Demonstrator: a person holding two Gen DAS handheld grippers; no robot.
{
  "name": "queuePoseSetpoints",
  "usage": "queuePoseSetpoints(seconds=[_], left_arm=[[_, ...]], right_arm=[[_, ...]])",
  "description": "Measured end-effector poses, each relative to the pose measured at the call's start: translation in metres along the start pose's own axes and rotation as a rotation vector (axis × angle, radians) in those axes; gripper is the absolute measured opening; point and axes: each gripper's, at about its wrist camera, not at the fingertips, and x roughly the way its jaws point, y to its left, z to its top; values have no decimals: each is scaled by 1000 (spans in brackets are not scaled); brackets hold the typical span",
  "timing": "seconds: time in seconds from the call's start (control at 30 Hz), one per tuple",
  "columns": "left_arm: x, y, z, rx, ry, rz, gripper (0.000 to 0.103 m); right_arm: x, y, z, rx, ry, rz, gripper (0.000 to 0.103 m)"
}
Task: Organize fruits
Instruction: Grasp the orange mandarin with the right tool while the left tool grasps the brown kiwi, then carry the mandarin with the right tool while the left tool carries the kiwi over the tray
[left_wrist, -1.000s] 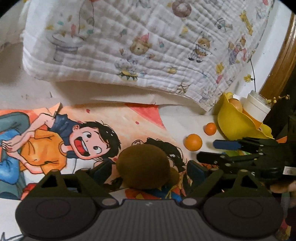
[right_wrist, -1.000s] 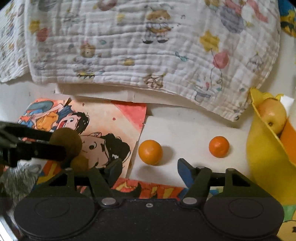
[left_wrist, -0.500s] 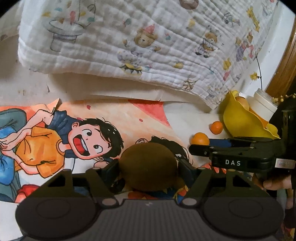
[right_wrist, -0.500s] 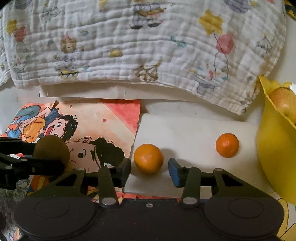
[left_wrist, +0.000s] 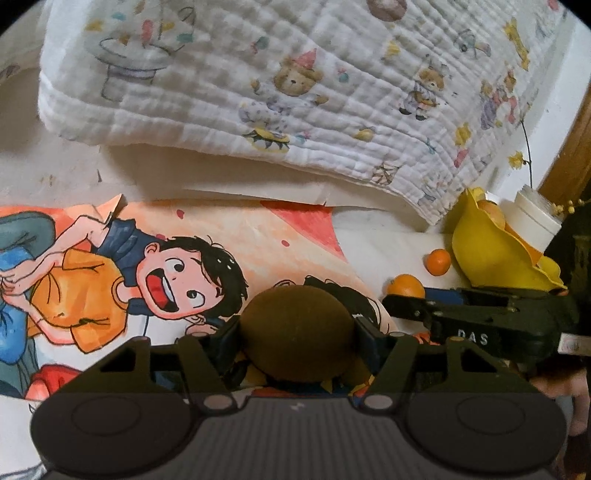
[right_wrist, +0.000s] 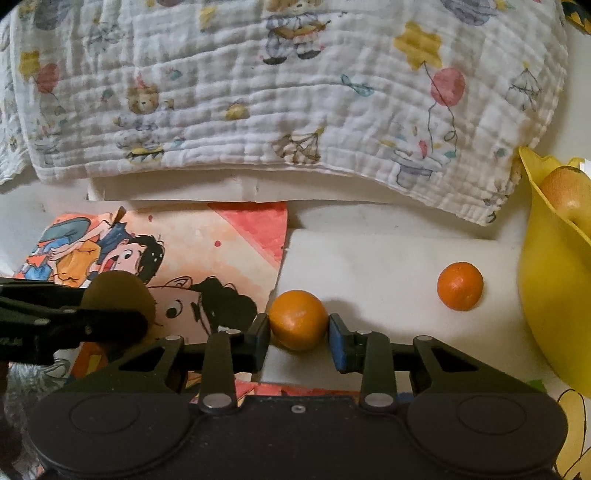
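Your left gripper (left_wrist: 297, 334) has just closed onto the fuzzy brown kiwi (left_wrist: 297, 332), long axis running jaw to jaw, over the cartoon poster (left_wrist: 110, 273). Your right gripper (right_wrist: 298, 334) has just closed on the round orange (right_wrist: 298, 319). Only the right view shows the yellow bowl's (right_wrist: 546, 295) apple (right_wrist: 567, 192) clearly.

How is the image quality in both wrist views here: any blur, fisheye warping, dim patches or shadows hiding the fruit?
Left wrist view: strong fisheye bend with dark corners, warm dim light, and the kiwi reads dark but clear. Right wrist view: same curvature, with the blanket edge bowed; the near orange is sharp, with a soft shadow to its right. Neither view shows glare or motion blur.
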Motion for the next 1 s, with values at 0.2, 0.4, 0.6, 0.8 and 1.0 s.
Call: queuePoseSetpoints(seconds=[0.2, 0.4, 0.6, 0.8, 1.0], left_arm=[[-8, 2, -6, -16, 2, 1, 67], [-25, -2, -13, -17, -7, 1, 67], [-49, -7, -21, -7, -22, -8, 67], [-80, -9, -34, -9, -36, -2, 67], [-114, -11, -54, -13, -53, 8, 67]], right_arm=[[-14, 0, -5, -2, -4, 21, 36], [-29, 3, -11, 1, -12, 65, 36], [-54, 16, -21, -26, -22, 114, 36], [-82, 31, -35, -67, -30, 163, 36], [-114, 46, -53, -103, -44, 212, 36]])
